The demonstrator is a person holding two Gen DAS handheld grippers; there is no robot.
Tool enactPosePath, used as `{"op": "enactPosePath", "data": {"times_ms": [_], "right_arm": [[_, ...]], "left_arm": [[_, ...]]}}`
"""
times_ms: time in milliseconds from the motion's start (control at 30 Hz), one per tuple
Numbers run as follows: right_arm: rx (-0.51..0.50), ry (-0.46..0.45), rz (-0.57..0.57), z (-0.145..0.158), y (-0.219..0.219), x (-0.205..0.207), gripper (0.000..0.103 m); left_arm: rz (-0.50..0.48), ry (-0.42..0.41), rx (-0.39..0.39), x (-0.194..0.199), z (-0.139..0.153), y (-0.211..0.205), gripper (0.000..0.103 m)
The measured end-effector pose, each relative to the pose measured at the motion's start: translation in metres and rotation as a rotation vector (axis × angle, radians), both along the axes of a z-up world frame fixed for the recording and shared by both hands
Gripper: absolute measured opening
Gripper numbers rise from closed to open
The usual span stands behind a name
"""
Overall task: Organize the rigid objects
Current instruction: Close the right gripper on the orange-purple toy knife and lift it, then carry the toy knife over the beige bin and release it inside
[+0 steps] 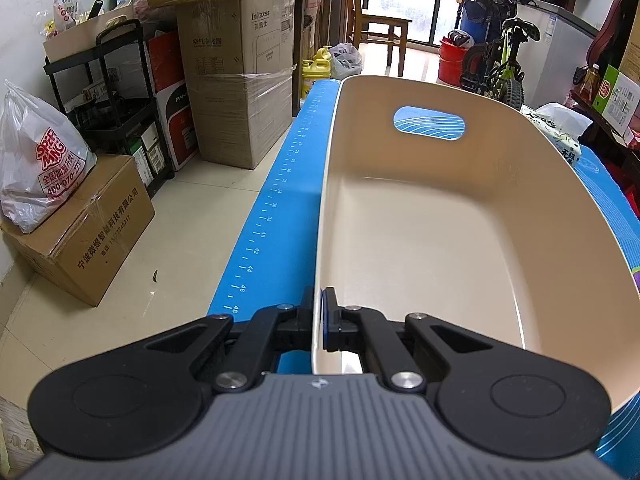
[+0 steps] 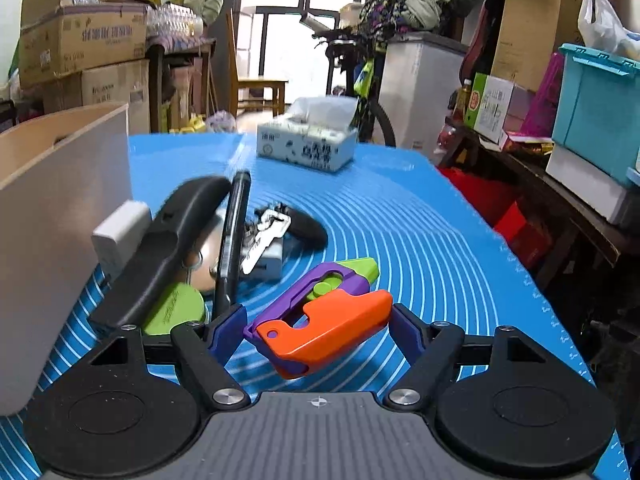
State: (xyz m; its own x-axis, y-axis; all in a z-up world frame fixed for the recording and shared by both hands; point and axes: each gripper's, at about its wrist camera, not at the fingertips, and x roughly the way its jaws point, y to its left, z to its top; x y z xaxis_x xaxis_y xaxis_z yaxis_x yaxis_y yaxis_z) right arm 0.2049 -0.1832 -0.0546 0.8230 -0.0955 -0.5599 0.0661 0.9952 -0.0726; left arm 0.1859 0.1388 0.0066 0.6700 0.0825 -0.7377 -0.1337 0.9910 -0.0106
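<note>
My left gripper [image 1: 319, 312] is shut on the near rim of an empty beige plastic bin [image 1: 440, 248] that stands on the blue mat [image 1: 276, 204]. In the right wrist view the bin's outer wall [image 2: 52, 208] stands at the left. My right gripper [image 2: 318, 326] is open around an orange, purple and green toy [image 2: 320, 316] lying on the mat; its fingers flank the toy, and I cannot tell whether they touch it. To the toy's left lies a pile: a black handle-shaped piece [image 2: 168, 248], a black pen [image 2: 234, 236], a green disc [image 2: 176, 308], a white block [image 2: 120, 236], a metal key [image 2: 266, 240].
A tissue box [image 2: 308, 144] stands at the far end of the mat. Cardboard boxes [image 1: 236, 92], a black cart [image 1: 112, 92] and bags crowd the floor left of the table. A bicycle [image 1: 500, 64] and shelves with a teal bin [image 2: 596, 112] stand on the right.
</note>
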Motion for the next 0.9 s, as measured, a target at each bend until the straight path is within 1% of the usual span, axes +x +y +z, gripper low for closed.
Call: {"op": "enactPosePath", "data": {"times_ms": [133,300,433,600,733,900], "right_arm": [[0.022,-0.046,0.01,0.016,0.0,-0.006,0.078],[0.036,-0.123,0.065,0.048,0.012,-0.013,0.078],[0.062,-0.171,0.141,0.075,0.031,-0.011,0.078],[0.046,-0.222,0.246,0.101,0.07,-0.007,0.078],[0.012,-0.227,0.342,0.112,0.103,-0.001,0.078],[-0.068,-0.151,0.482,0.113,0.15,0.014,0.078]], "left_arm": [[0.0,0.0,-0.001,0.0,0.0,0.0,0.003],[0.0,0.0,0.0,0.0,0.0,-0.001,0.003],[0.0,0.0,0.0,0.0,0.0,0.001,0.003],[-0.001,0.0,0.0,0.0,0.0,0.0,0.003],[-0.001,0.0,-0.001,0.0,0.0,0.001,0.003],[0.0,-0.001,0.0,0.0,0.0,0.001,0.003]]}}
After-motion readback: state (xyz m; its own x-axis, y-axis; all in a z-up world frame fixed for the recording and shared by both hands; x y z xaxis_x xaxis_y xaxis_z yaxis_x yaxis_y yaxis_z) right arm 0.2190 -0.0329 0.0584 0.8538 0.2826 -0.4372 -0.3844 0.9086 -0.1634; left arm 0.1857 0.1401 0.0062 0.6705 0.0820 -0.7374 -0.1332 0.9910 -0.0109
